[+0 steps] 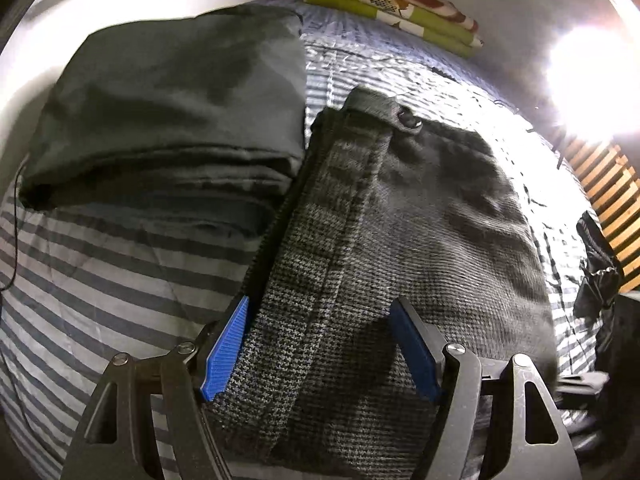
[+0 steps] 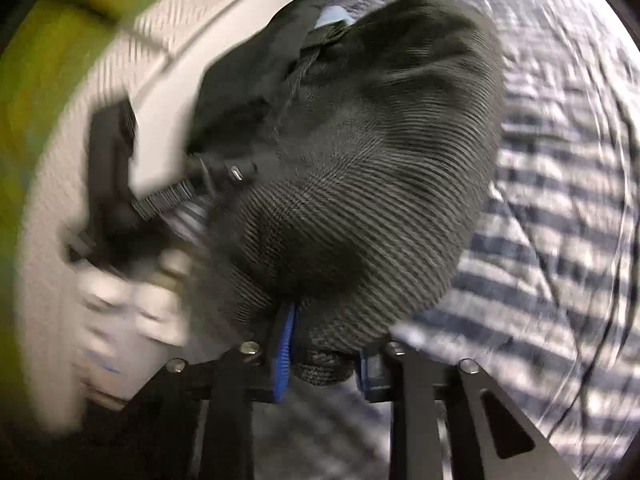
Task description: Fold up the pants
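Grey houndstooth pants [image 1: 360,248] lie folded lengthwise on a striped bedspread [image 1: 100,272], with the waistband and a button at the far end. My left gripper [image 1: 320,344] stands wide over the near end. Its left blue pad [image 1: 226,352] is at the pants' left edge and its right pad [image 1: 416,348] rests on top of the cloth, which shows no bunching between them. In the blurred right wrist view the pants [image 2: 360,160] bulge up in front of the camera. My right gripper [image 2: 324,360] is shut on a rolled edge of them.
A dark folded garment [image 1: 172,112] lies left of the pants, touching them. Folded green, white and brown cloth [image 1: 392,4] sits at the back by the wall. Wooden slats [image 1: 612,208] and a black item [image 1: 596,272] are at the right. A black cable [image 2: 624,240] crosses the bedspread.
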`<state>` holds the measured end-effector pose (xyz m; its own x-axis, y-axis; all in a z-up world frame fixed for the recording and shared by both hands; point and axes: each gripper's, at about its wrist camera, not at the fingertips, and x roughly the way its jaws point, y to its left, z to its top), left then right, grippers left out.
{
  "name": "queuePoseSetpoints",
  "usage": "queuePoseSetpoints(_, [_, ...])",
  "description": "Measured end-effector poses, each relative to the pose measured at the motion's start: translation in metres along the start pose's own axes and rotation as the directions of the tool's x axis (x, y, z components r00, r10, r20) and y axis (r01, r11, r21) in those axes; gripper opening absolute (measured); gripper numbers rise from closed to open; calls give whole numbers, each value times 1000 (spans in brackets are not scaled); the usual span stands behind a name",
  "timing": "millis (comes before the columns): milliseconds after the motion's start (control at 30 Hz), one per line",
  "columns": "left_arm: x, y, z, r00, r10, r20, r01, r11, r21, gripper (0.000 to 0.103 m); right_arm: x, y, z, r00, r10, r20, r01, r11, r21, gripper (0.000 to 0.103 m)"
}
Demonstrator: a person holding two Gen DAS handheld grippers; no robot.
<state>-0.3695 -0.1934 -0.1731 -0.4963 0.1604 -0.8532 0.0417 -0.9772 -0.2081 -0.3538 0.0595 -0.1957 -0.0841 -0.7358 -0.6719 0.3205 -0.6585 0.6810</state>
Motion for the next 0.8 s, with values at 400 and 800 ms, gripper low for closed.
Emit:
queuePoseSetpoints(400, [-16,-16,-3,998,56,23,-57,996,70,75,-62,-19,1,981,-181,-73,181,983,6,31])
queuePoseSetpoints(800, [-1,-5,-4,1000,1,26,-2,1000,19,54,-16,13,133,902,-357,242,394,910,-126,31])
